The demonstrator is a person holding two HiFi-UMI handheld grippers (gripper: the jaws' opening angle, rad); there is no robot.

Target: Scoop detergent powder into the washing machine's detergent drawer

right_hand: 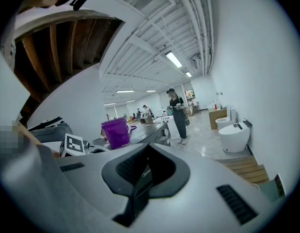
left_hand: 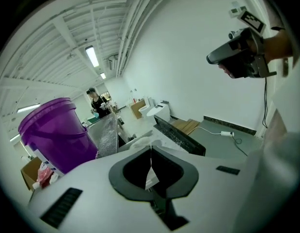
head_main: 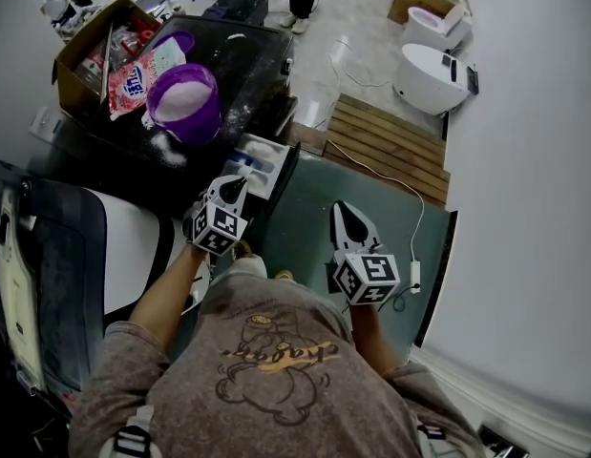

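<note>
Under me, on the black lid of the washing machine (head_main: 249,60), stands a purple bucket (head_main: 185,113) with white detergent powder (head_main: 183,93) in it, and some powder is spilled on the lid beside it. The detergent drawer (head_main: 257,163) is pulled out at the machine's front corner, white with blue inside. My left tool (head_main: 234,187) hangs just beside the drawer with its jaws pressed together on nothing. My right tool (head_main: 341,208) is out over the grey-green floor (head_main: 305,218), well apart from the drawer, with its jaws likewise together and empty.

A cardboard box (head_main: 73,65) sits at the far side of the bucket. In it lies a pink packet (head_main: 133,79) with a round blue logo, whose writing is too blurred for me to read. Past the machine I see a slatted wooden platform (head_main: 390,141), white toilets (head_main: 432,76) on a pale tiled floor, and a white cable running to a power strip (head_main: 415,275) by the wall. The room is a long white hall with strip lights (right_hand: 174,59), and a person (right_hand: 178,113) stands further down it
</note>
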